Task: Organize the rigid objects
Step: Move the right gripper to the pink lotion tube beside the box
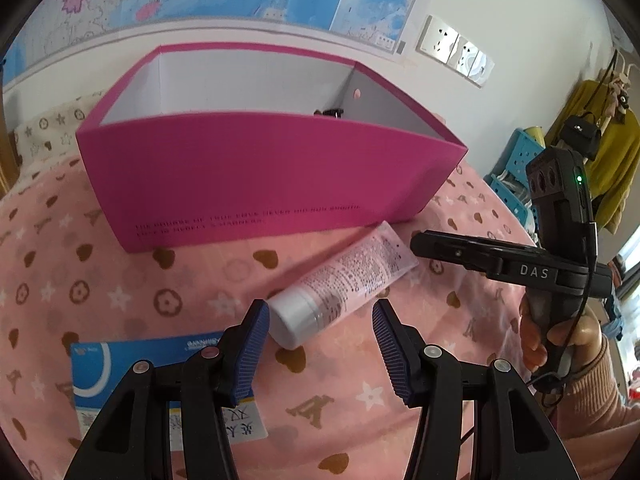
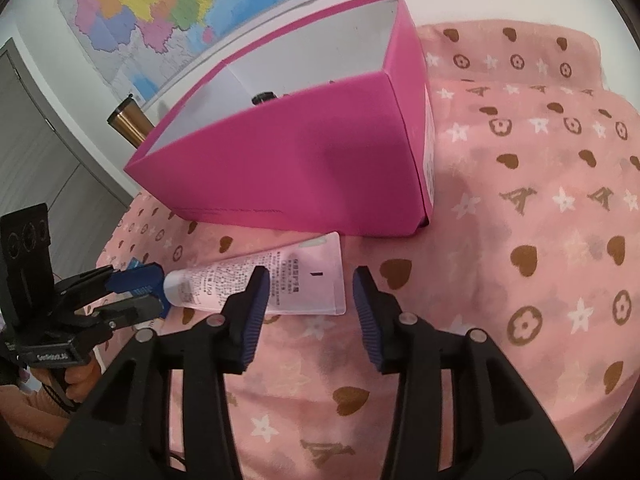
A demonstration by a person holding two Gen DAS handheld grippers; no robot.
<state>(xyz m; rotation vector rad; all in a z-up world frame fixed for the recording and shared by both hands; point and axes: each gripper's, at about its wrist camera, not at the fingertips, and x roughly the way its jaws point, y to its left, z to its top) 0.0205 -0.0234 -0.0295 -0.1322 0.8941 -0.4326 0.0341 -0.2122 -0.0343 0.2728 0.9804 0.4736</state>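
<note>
A pink cream tube (image 1: 344, 284) with a white cap lies on the pink blanket in front of an open magenta box (image 1: 256, 184). My left gripper (image 1: 320, 320) is open, its blue pads either side of the tube's cap end, just short of it. In the right wrist view the tube (image 2: 280, 284) lies left of centre and the left gripper (image 2: 156, 288) sits at its cap. My right gripper (image 2: 308, 292) is open over the tube's flat end; it also shows in the left wrist view (image 1: 420, 242). A small dark object (image 2: 263, 97) lies inside the box (image 2: 304, 168).
A blue-and-white flat packet (image 1: 132, 376) lies on the blanket under my left gripper. A bronze tumbler (image 2: 128, 122) stands behind the box by the wall. Blue crates (image 1: 516, 176) and hanging clothes are at the right. A map covers the wall.
</note>
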